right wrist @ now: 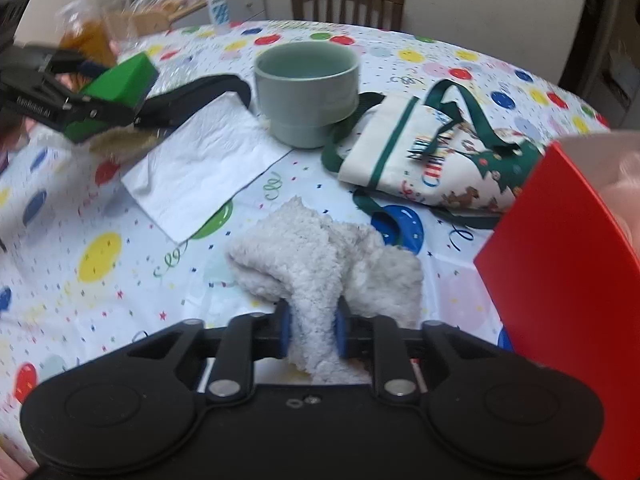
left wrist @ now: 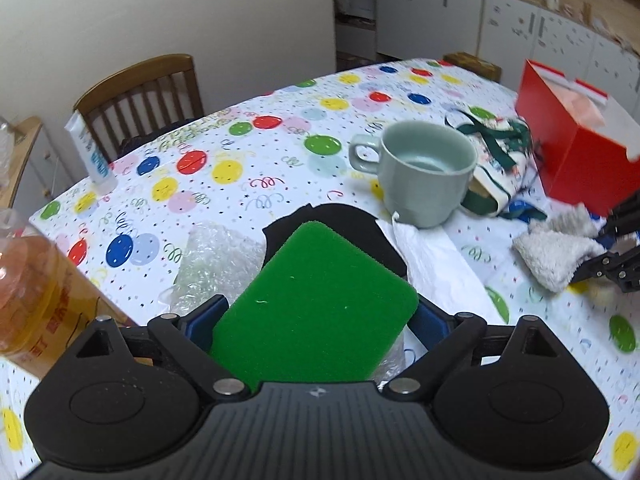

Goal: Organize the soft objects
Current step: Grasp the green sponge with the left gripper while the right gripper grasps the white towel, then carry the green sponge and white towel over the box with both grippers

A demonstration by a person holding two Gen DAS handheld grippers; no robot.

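Left gripper (left wrist: 316,320): jaws wide, rectangular green foam sponge (left wrist: 316,304) clamped between the blue pads. Right gripper (right wrist: 312,334): jaws narrow, pinching a fold of fluffy white fleece cloth (right wrist: 320,264), its bulk lying on the balloon-print tablecloth (right wrist: 120,280) just beyond the fingertips.

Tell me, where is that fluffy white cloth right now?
The fluffy white cloth is pinched in the right gripper, low in its view, on the balloon tablecloth between the white napkin and the red box.
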